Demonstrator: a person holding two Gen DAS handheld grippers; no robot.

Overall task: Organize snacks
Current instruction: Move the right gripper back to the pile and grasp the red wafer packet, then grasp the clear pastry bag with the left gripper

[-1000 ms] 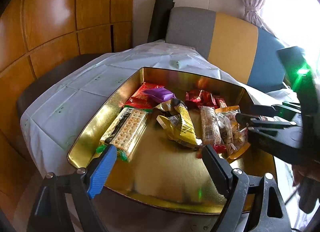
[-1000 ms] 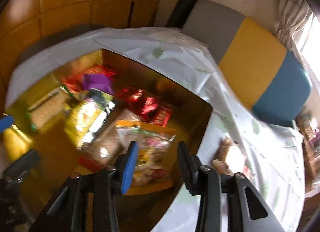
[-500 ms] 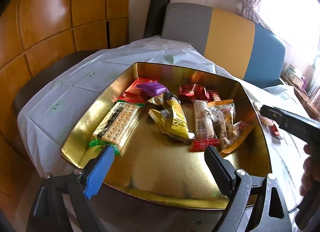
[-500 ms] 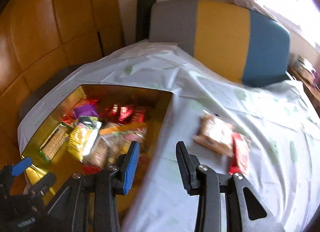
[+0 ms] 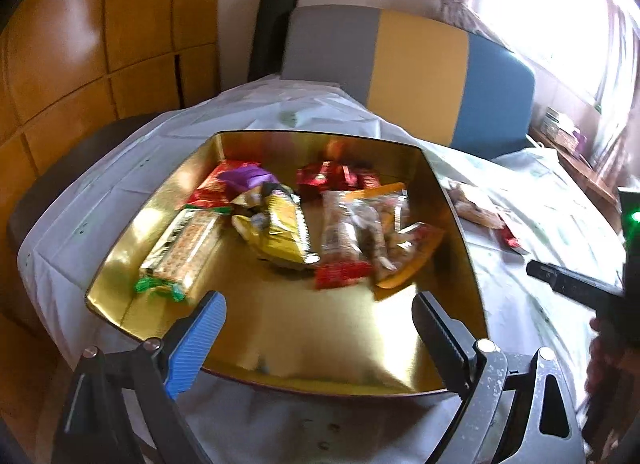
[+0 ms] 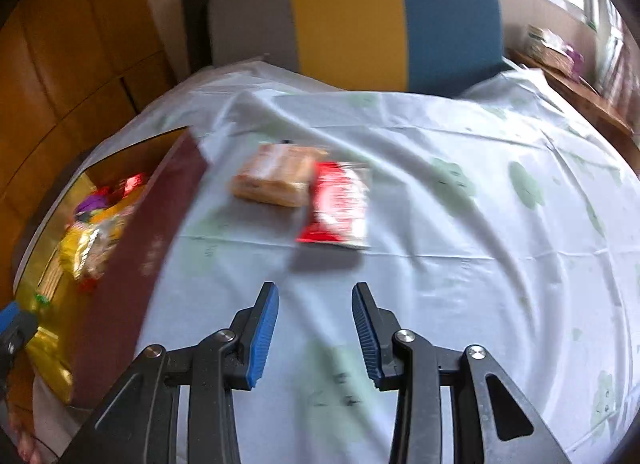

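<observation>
A gold tray on the white tablecloth holds several snacks: a cracker pack, a yellow packet, a clear bag of mixed snacks and red packets. My left gripper hovers over the tray's near edge. Its jaws are opening and nothing is between them. Outside the tray lie a tan biscuit pack and a red packet, touching each other. My right gripper hangs above the cloth just short of them, open and empty.
The tray's dark red outer wall stands left of the right gripper. A grey, yellow and blue seat back is behind the table. Wooden panels line the left side. A side shelf with boxes is at the far right.
My right gripper swung out of the tray to the right and now faces the two loose packets. The left gripper drew back a little and its jaws widened.
</observation>
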